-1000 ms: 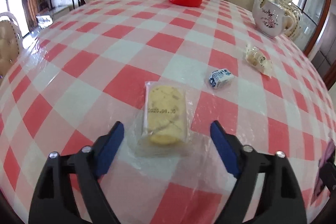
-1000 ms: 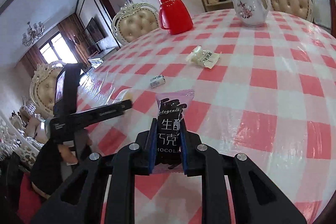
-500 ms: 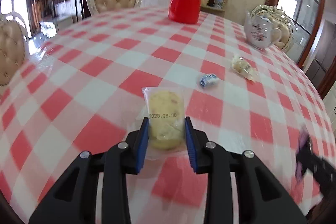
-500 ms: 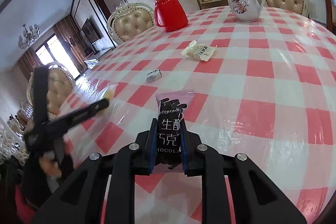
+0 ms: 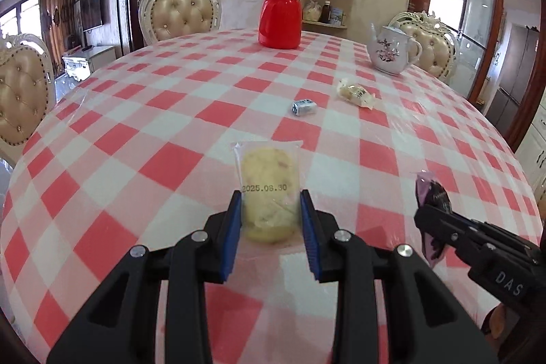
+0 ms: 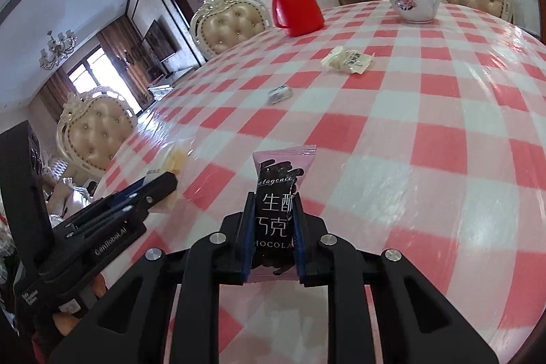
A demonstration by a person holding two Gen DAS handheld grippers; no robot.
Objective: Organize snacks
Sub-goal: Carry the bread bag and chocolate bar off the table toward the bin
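My left gripper [image 5: 271, 198] is shut on a clear-wrapped yellow cookie [image 5: 268, 190] with a printed date, held above the checked table [image 5: 136, 132]. My right gripper [image 6: 273, 203] is shut on a pink and black chocolate packet [image 6: 278, 186]; the same packet [image 5: 430, 193] shows at the right of the left wrist view. From the right wrist view, the left gripper [image 6: 170, 174] with the cookie [image 6: 175, 159] appears at the left. A small blue and white candy [image 5: 303, 107] and a clear-wrapped pale snack [image 5: 355, 92] lie further back on the table.
A red thermos jug [image 5: 279, 17] and a white flowered teapot [image 5: 392, 52] stand at the far side of the round table. Cream tufted chairs [image 5: 181, 12] ring it. A shelf with jars [image 5: 327, 12] is behind.
The left gripper closed on the cookie and lifted it, pulling back from the table. The right gripper, still holding the chocolate packet, has come in beside the left one.
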